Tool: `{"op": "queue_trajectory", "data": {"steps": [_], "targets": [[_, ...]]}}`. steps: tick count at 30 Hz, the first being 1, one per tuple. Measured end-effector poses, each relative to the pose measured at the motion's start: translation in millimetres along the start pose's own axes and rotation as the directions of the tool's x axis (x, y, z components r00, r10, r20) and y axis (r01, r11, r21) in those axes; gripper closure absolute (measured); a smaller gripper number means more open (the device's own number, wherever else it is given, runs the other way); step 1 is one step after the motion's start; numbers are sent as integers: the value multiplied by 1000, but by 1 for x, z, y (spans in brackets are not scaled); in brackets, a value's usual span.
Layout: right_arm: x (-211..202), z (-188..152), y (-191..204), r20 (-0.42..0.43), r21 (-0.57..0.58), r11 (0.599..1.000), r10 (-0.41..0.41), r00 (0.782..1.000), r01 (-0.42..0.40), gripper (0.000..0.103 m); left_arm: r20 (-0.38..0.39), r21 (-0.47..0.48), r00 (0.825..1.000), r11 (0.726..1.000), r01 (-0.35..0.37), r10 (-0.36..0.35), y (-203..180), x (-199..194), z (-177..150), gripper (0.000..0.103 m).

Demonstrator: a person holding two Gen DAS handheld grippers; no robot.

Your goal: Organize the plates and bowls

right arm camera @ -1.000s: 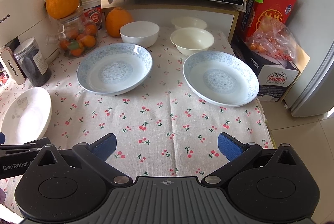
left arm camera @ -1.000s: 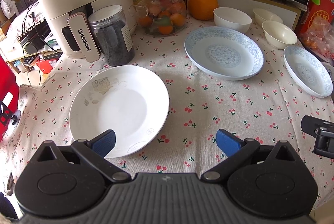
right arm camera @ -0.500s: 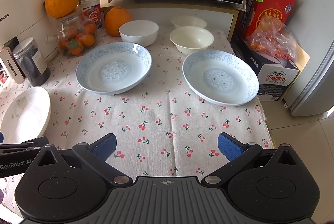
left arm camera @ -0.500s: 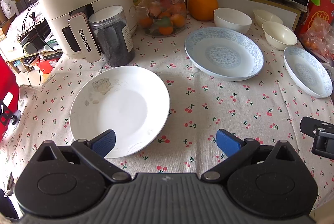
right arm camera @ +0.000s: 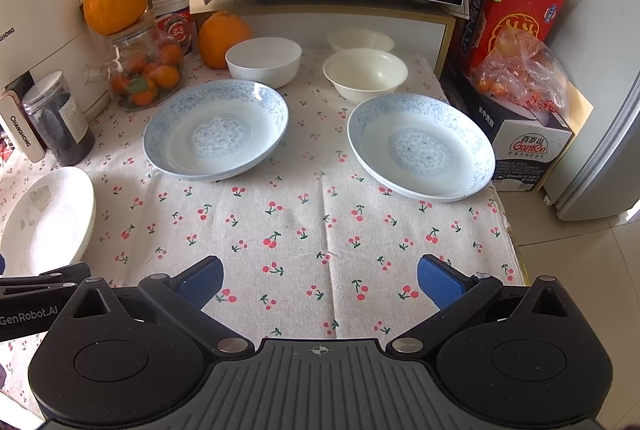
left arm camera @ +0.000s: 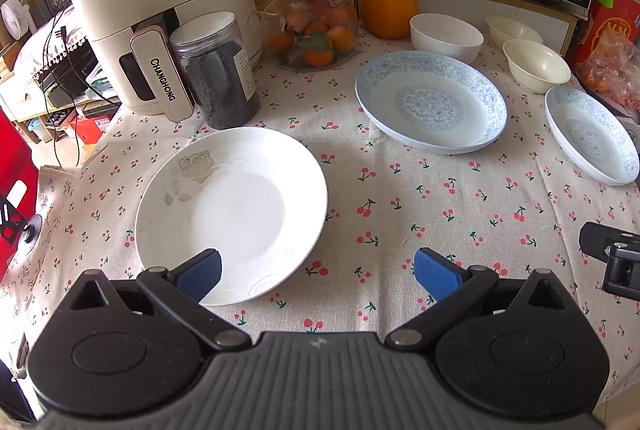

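Both grippers, left (left arm camera: pixel 316 270) and right (right arm camera: pixel 320 272), have barely crept forward, jaws still wide and empty, so the white rose-printed ceramic plate (left arm camera: pixel 232 213) just under the left one remains unstacked.

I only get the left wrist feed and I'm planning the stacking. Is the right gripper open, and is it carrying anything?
Observer: The right gripper is open and empty, over bare tablecloth, on the near side of both blue plates.
Operator: My view cuts off past the right blue plate. How near is it to the table's edge?
Observer: The right blue plate has its right rim about at the cloth's right edge, and beyond that is floor.
Operator: Is anything standing beside that edge?
Observer: A carton stands just past the plate's rim, with a bag of oranges on top.
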State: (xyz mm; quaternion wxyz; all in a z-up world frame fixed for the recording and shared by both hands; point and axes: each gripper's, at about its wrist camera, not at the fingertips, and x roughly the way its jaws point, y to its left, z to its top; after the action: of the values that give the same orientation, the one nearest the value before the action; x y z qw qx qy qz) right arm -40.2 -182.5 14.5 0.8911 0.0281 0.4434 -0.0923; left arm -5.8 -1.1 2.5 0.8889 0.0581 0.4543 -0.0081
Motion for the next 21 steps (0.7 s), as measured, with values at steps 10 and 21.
{"op": "queue_trajectory", "data": {"steps": [10,21], "targets": [[5,-1,-5,-7,23,1000,-8,1000,8,0,9,14,1000,1000,-10,9,-1,1,0,0],[9,-2,-8,3,35,999,-34,999,33,0,-1,18,999,999,45,-45,0,-1,-1,0]]}}
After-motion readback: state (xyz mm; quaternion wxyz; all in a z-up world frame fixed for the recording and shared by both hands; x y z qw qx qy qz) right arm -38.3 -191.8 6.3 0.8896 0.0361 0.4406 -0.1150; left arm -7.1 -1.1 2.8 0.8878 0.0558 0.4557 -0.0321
